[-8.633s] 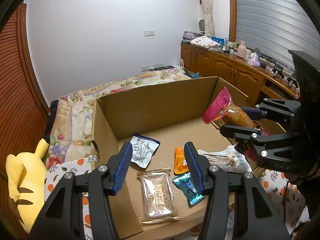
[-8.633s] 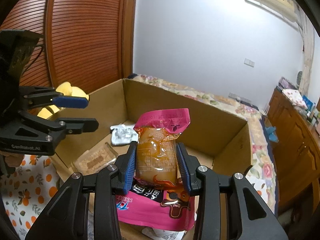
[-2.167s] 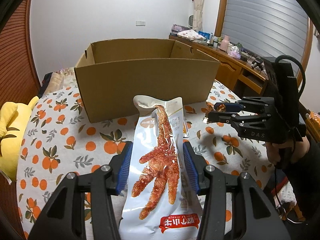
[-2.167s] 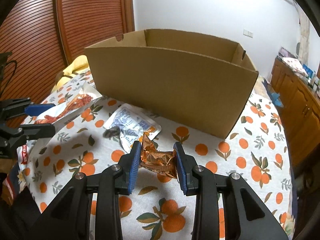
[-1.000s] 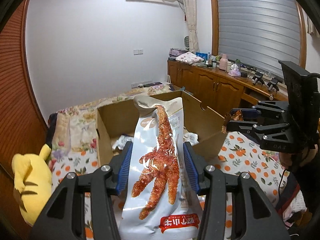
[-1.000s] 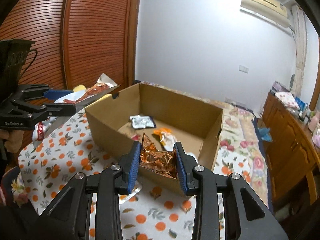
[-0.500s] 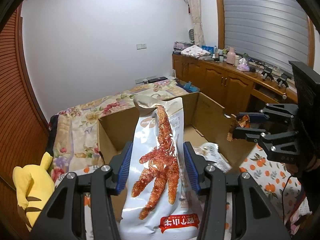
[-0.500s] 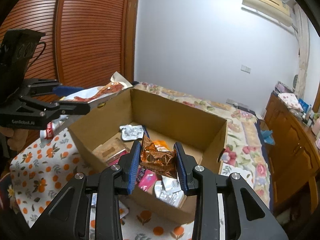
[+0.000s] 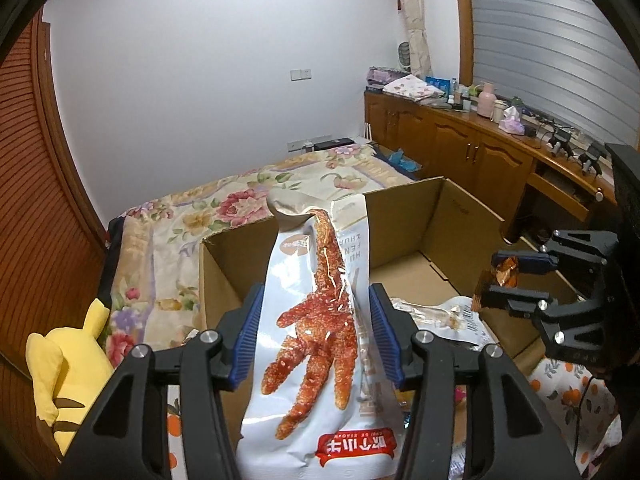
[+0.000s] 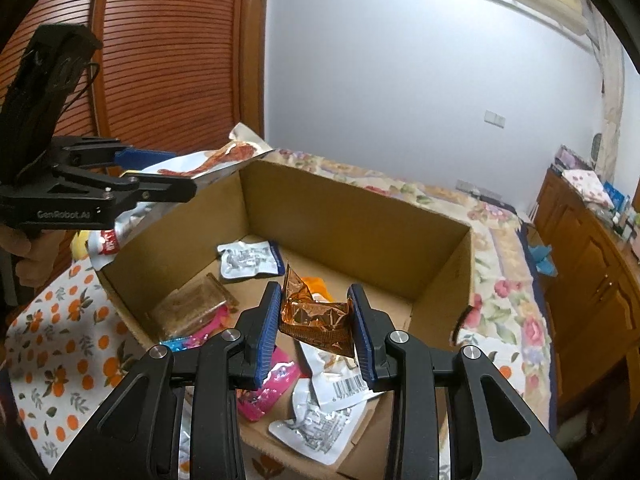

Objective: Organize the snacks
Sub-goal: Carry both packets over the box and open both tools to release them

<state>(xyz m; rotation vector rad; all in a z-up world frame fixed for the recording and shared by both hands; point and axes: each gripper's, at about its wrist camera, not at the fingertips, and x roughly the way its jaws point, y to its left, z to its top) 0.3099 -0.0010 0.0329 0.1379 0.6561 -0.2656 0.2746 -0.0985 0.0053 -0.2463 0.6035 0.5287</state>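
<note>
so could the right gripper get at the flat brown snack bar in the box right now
Probably not: the right gripper is shut on a copper foil packet. The brown snack bar lies uncovered in the open cardboard box, so only the full grip blocks it.

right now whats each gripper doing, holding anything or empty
Left gripper: jaws opening, the chicken foot snack pack between them.
Right gripper: shut on the crumpled orange foil wrapper.

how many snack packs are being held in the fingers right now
2. The chicken-foot pack sits in the left gripper, whose fingers are opening; the crumpled orange foil pack is in the right gripper. Both hang over the cardboard box.
</note>
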